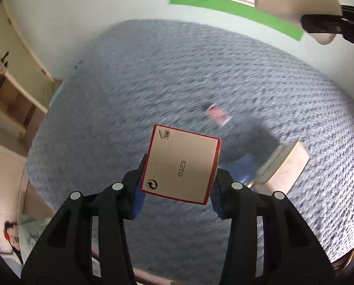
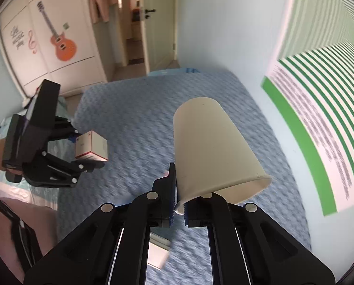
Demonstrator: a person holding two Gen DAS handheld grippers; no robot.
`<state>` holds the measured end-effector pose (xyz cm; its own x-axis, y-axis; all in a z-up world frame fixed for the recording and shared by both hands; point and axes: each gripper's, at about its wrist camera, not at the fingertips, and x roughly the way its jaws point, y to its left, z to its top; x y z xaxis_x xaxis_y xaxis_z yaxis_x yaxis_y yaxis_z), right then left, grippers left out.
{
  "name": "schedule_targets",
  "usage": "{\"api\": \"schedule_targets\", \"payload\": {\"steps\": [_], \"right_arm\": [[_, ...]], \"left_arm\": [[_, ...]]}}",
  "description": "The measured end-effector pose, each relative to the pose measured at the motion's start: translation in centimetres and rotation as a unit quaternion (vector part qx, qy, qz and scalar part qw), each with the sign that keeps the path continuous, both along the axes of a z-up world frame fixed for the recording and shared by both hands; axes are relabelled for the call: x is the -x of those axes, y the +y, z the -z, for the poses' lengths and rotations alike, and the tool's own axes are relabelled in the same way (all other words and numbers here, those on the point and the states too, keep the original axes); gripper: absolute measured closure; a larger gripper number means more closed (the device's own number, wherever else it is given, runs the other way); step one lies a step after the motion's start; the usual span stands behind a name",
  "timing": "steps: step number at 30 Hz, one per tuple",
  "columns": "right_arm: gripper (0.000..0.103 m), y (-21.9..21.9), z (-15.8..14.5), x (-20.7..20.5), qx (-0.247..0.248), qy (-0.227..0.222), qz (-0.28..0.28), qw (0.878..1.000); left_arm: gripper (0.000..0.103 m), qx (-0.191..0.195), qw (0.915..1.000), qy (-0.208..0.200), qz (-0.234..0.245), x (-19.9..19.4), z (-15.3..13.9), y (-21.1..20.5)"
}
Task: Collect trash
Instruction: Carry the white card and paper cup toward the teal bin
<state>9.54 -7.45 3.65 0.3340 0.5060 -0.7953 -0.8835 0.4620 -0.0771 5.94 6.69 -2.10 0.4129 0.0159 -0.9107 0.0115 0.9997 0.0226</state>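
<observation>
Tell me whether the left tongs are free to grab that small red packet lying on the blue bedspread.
Probably not yet. The left tongs are already shut on a red-edged box, so nothing else fits. The red packet itself lies uncovered on the bedspread.

- Motion blur is smearing the pink wrapper (image 1: 216,115) beyond reading.
- The right gripper (image 2: 179,207) fingers are hiding the paper cup (image 2: 210,149) rim's near side.
</observation>
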Motion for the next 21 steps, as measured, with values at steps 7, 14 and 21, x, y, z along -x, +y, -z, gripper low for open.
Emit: {"api": "schedule_targets", "payload": {"steps": [7,14,21], "right_arm": [[0.097,10.0,1.1,5.4,-0.001,0.023,-0.08,0.997],[0.097,18.8,2.2,11.6,-0.003,0.04,-0.157,0.987],[0.097,25.2,3.5,15.6,0.003,0.063,-0.205,0.977]], "left_arm": [[0.061,-0.011,0.9972,0.011,-0.073,6.2,1.0,9.4],[0.061,-0.012,0.9895,0.021,-0.143,12.1,2.3,17.4],[0.061,-0.01,0.9797,0.027,-0.198,18.2,3.1,23.4]]}}
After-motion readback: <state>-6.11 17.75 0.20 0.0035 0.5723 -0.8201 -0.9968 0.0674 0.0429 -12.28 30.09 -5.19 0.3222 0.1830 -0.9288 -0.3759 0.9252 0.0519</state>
